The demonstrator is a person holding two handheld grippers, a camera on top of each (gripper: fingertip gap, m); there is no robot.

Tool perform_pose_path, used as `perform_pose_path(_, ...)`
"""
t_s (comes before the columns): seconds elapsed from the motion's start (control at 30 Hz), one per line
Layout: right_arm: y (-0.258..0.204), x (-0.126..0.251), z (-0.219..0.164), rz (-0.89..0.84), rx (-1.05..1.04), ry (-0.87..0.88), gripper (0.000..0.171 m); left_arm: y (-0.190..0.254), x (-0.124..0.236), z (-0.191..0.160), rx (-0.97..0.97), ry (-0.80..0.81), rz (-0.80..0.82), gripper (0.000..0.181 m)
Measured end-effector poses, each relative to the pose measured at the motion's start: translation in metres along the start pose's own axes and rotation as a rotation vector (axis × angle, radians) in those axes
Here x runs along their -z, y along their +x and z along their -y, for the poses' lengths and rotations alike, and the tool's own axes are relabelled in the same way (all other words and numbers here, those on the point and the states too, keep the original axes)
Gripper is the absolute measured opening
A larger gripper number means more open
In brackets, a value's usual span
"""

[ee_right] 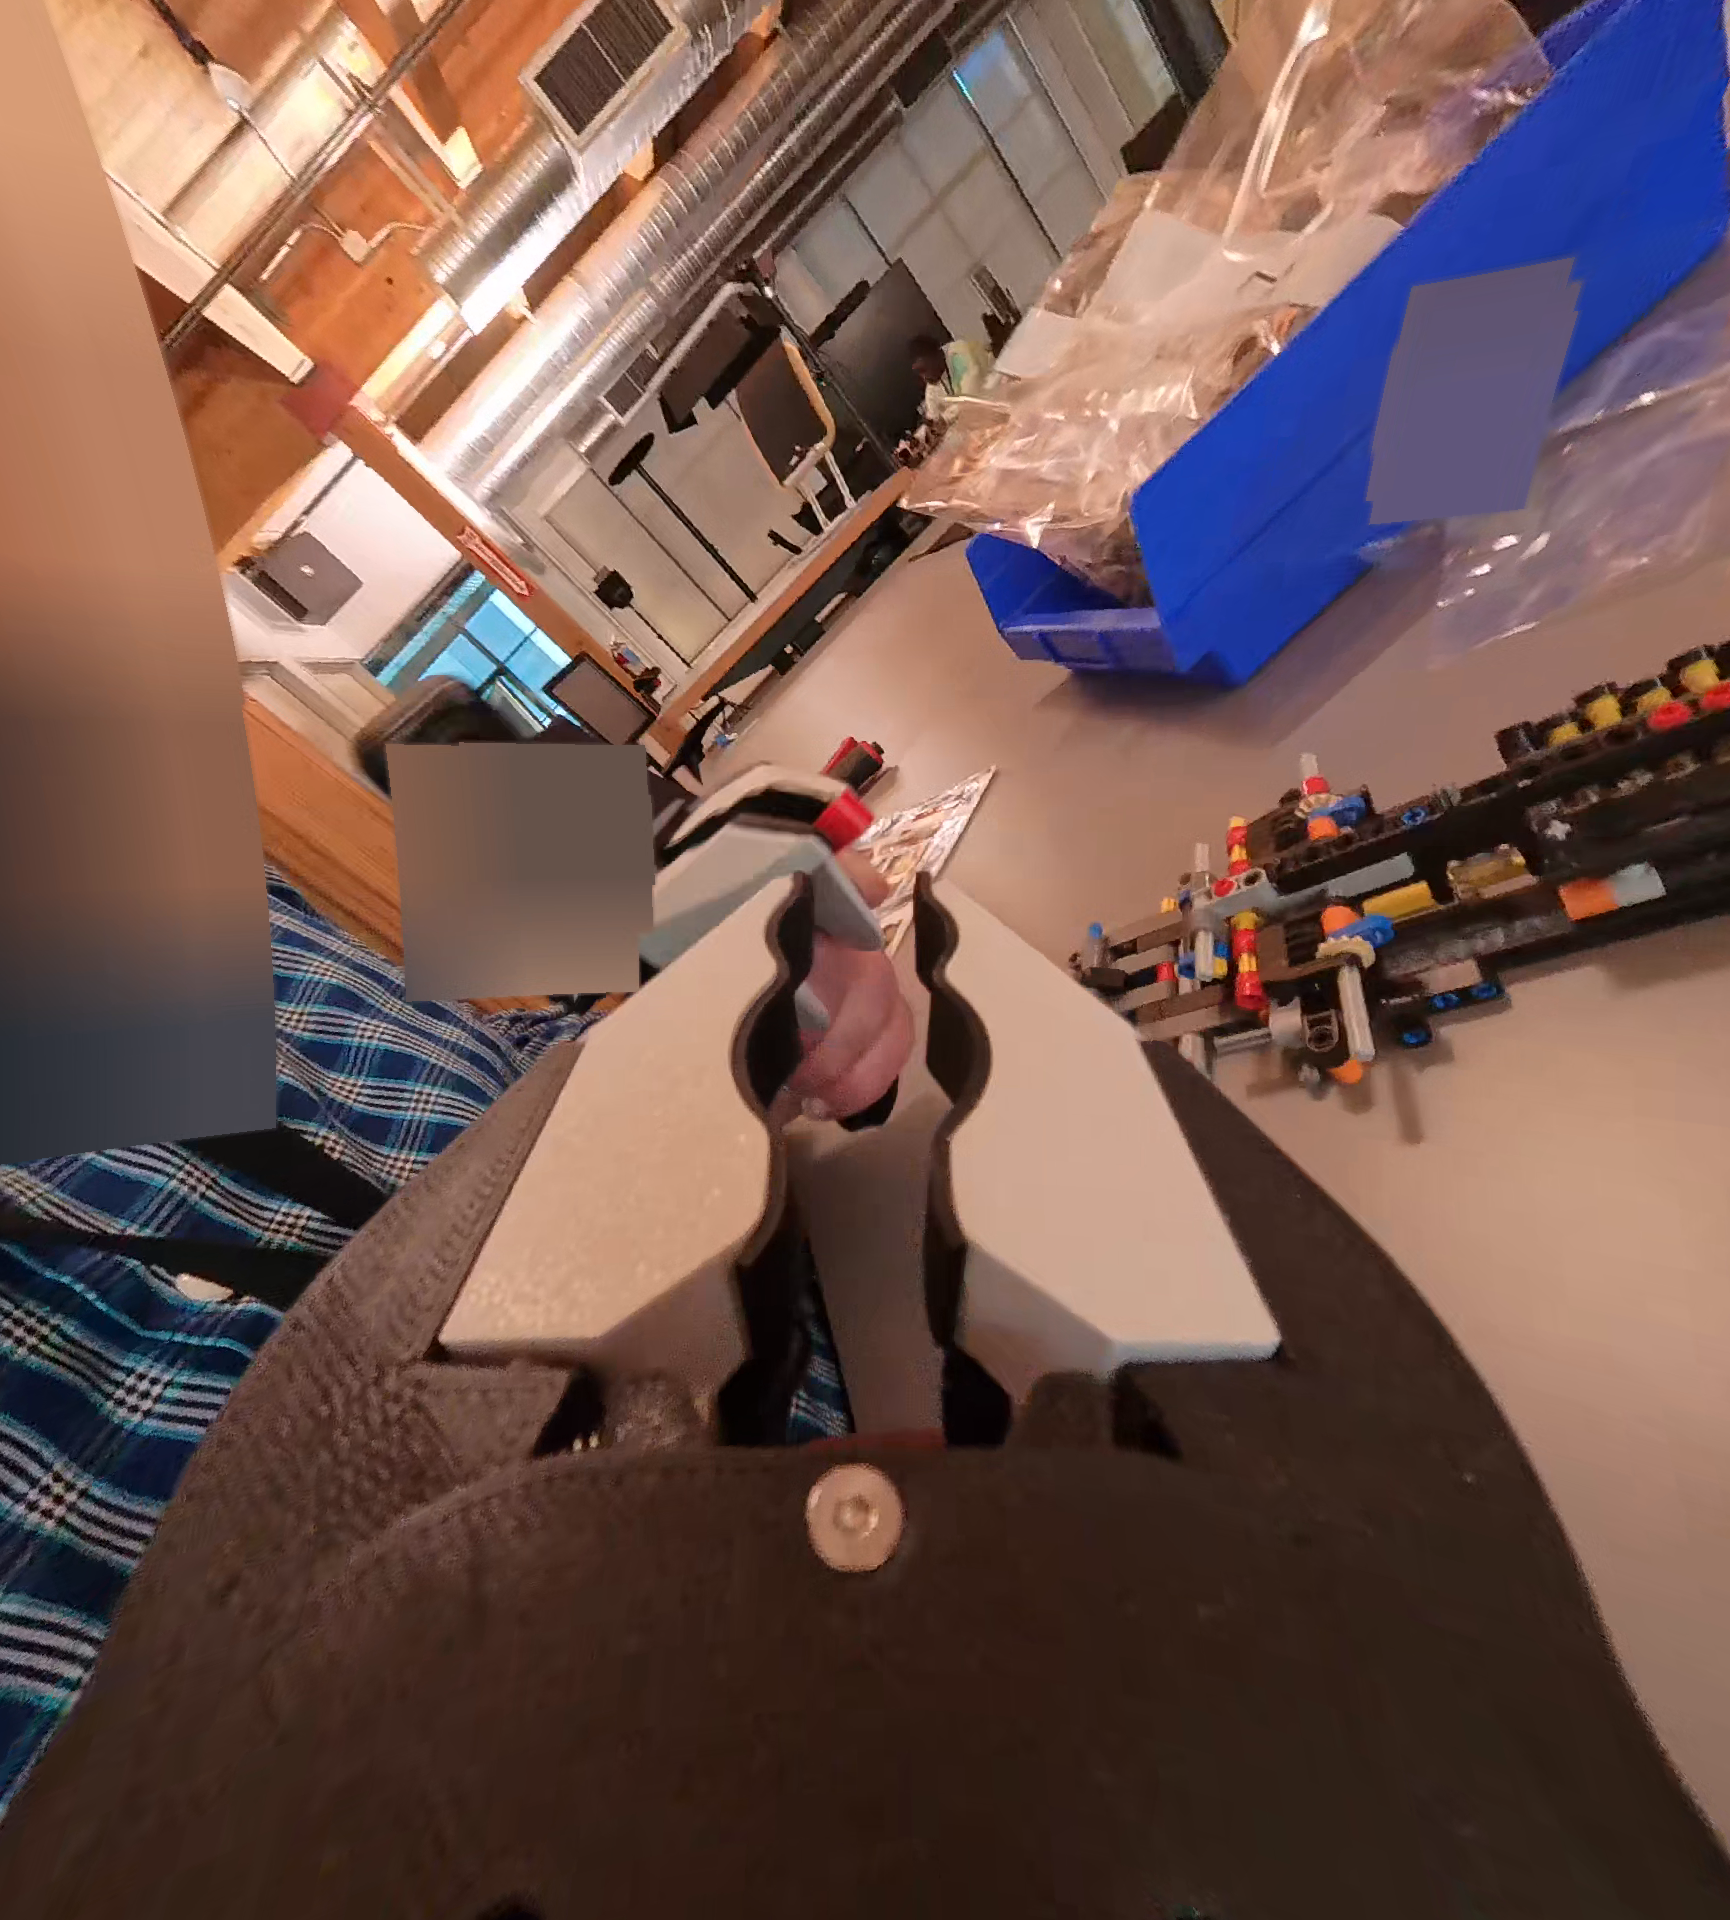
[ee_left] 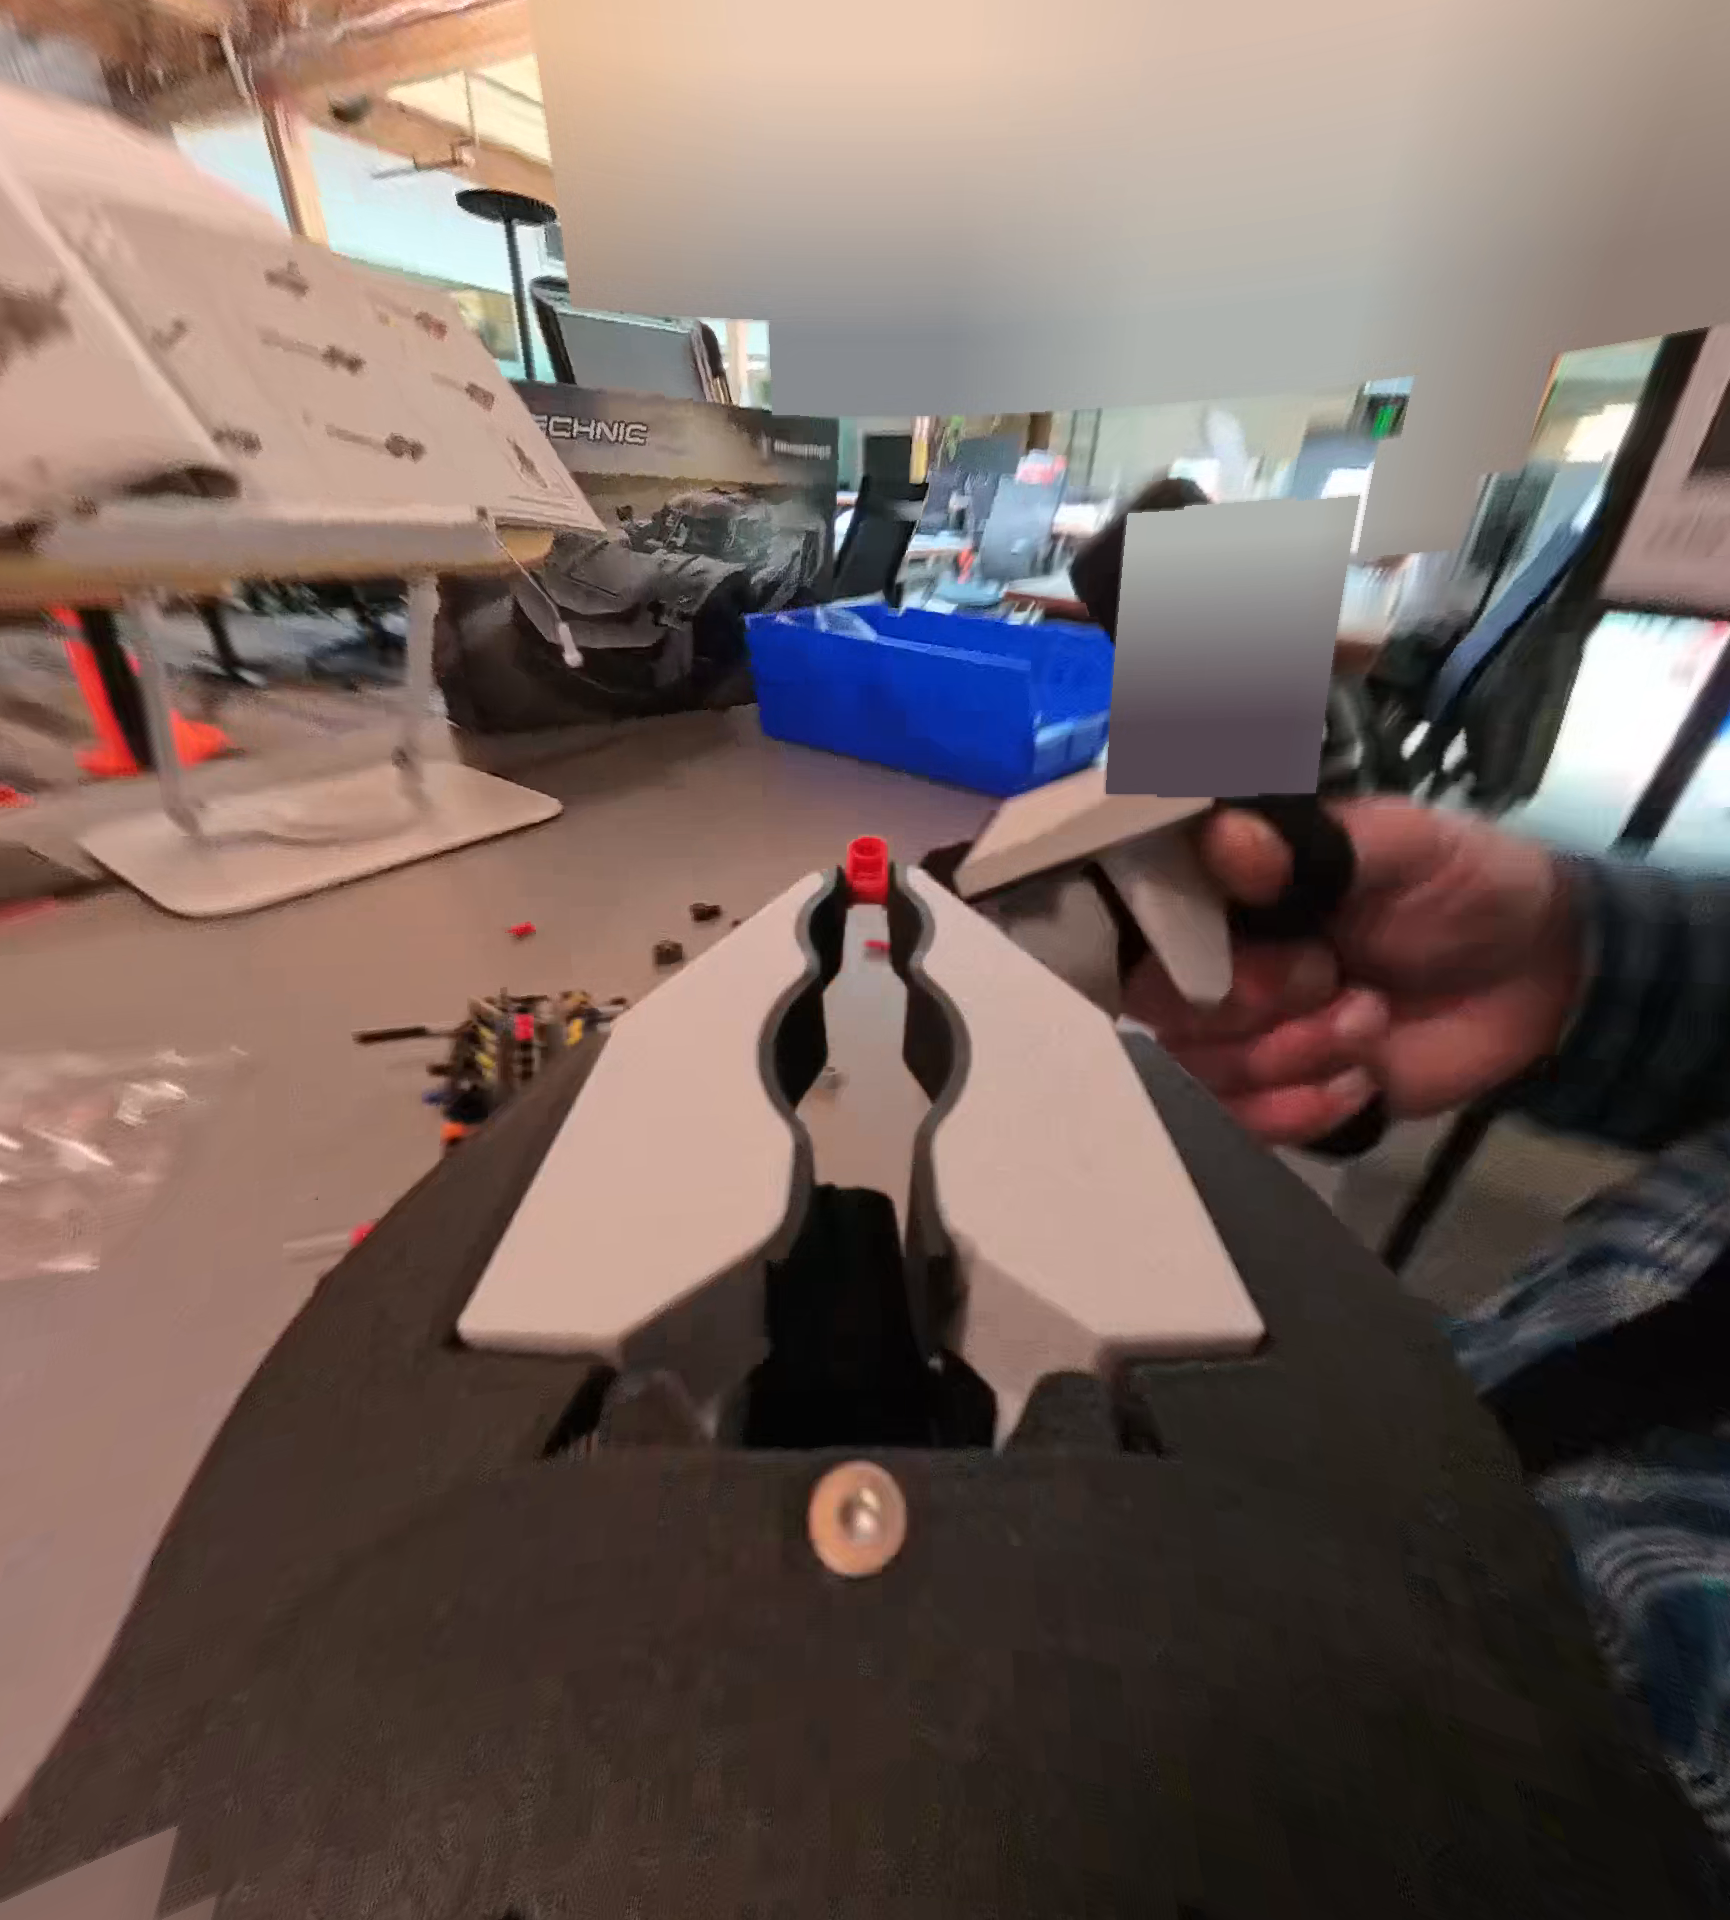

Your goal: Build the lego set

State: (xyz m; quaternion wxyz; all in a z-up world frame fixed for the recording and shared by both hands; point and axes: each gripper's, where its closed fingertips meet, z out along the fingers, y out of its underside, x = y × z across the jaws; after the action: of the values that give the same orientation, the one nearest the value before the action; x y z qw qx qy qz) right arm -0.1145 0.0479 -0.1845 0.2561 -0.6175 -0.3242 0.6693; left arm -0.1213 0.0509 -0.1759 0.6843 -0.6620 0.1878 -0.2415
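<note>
My left gripper [ee_left: 866, 891] is shut on a small red lego piece [ee_left: 867, 860], pinched at the fingertips and held above the grey table [ee_left: 632, 821]. The right wrist view shows the same red piece [ee_right: 840, 817] in the left gripper, just beyond my right gripper [ee_right: 863, 896]. My right gripper is open and empty, with its tips apart, and points at the left one. It also shows in the left wrist view [ee_left: 986, 878], held by a hand [ee_left: 1380, 977]. The long black partly built lego model [ee_right: 1463, 883] lies on the table to the right, and it also shows in the left wrist view [ee_left: 518, 1039].
An open instruction booklet [ee_left: 269, 343] sits on a white stand at the left. A blue bin [ee_left: 923, 686] with plastic bags [ee_right: 1204, 312] and the set's box [ee_left: 674, 561] stand at the back. Loose small pieces [ee_left: 705, 914] and empty bags [ee_left: 19, 1143] lie on the table.
</note>
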Motion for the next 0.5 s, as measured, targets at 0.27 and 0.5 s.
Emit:
perform_pose_path(0.27, -0.011, -0.007, 0.01, 0.041, 0.045, 0.093, 0.009, 0.007, 0.0, 0.006, 0.435, 0.067, -0.19, 0.007)
perform_pose_path(0.5, -0.013, -0.008, 0.013, 0.074, 0.029, 0.148, 0.004, 0.009, 0.001, 0.007, 0.692, 0.118, -0.283, 0.006)
